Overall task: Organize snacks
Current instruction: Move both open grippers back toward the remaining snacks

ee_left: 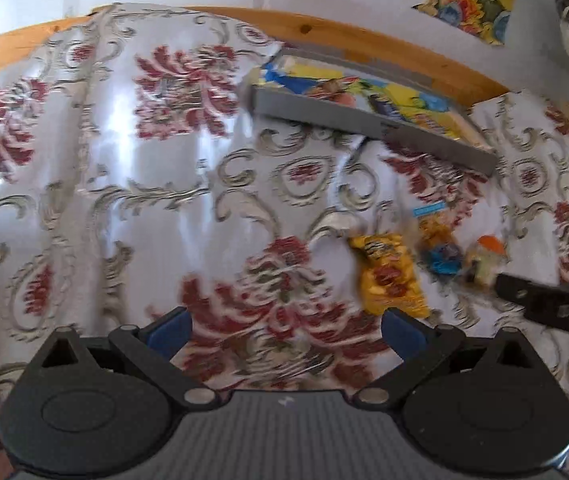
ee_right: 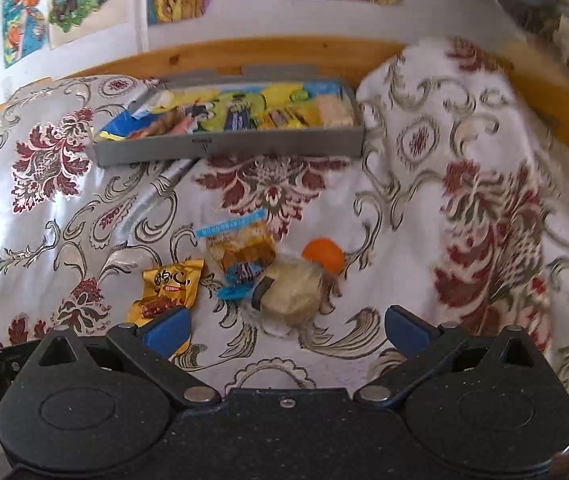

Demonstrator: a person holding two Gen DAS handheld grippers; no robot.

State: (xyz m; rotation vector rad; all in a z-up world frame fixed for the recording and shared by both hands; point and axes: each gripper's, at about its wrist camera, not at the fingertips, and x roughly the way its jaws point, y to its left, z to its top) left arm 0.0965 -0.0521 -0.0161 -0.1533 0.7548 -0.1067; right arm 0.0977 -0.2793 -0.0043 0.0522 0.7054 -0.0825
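A grey tray (ee_right: 228,148) holding several snack packets lies at the back of the floral cloth; the left wrist view shows the same tray (ee_left: 364,120) at upper right. In front of it lie loose snacks: a yellow packet (ee_right: 168,288) (ee_left: 388,276), a clear packet with a blue strip (ee_right: 240,248) (ee_left: 436,244), a pale wrapped snack (ee_right: 292,292) and an orange piece (ee_right: 324,254) (ee_left: 492,246). My right gripper (ee_right: 286,330) is open just short of the pale snack. My left gripper (ee_left: 286,330) is open over bare cloth, left of the yellow packet.
A wooden frame (ee_right: 284,54) runs behind the tray, with a white wall and colourful pictures (ee_right: 64,4) above. The shiny floral cloth (ee_left: 124,200) is rumpled and spreads wide to the left. The other gripper's black body (ee_left: 552,308) enters at the right of the left wrist view.
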